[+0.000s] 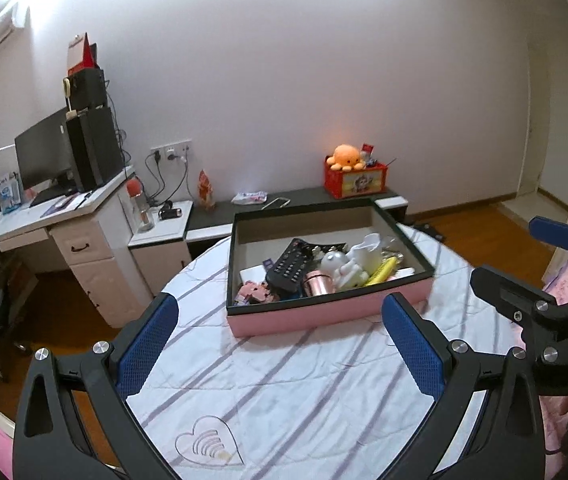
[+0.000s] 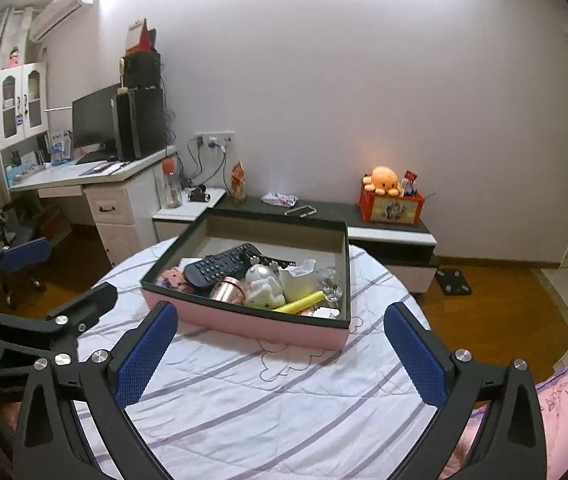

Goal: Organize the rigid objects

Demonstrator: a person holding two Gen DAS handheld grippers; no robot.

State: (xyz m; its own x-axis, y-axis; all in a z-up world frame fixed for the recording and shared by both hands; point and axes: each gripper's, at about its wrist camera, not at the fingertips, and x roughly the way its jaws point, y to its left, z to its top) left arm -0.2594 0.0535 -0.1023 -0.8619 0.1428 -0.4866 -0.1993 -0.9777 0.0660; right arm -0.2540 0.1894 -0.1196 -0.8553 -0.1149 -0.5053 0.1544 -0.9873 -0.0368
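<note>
Rigid objects fill the near end of a shallow pink cardboard box with a dark rim (image 1: 326,314), which sits at the centre of both frames on a round table under a white cloth with purple stripes (image 1: 284,384). Inside lie a black remote control (image 2: 223,264), a copper-coloured metal cup (image 2: 229,291) on its side, a white plastic figure (image 2: 263,288), a yellow marker (image 2: 298,303) and a clear glass bulb (image 2: 330,280), crowded together and touching. The left gripper (image 1: 279,346), with blue-padded black fingers, fills the lower frame of its own view, jaws wide apart and empty above the cloth. The right gripper (image 2: 279,346) is likewise spread wide and empty. An orange plush octopus (image 1: 346,156) sits on a red crate (image 1: 356,182) at centre right, against the wall.
</note>
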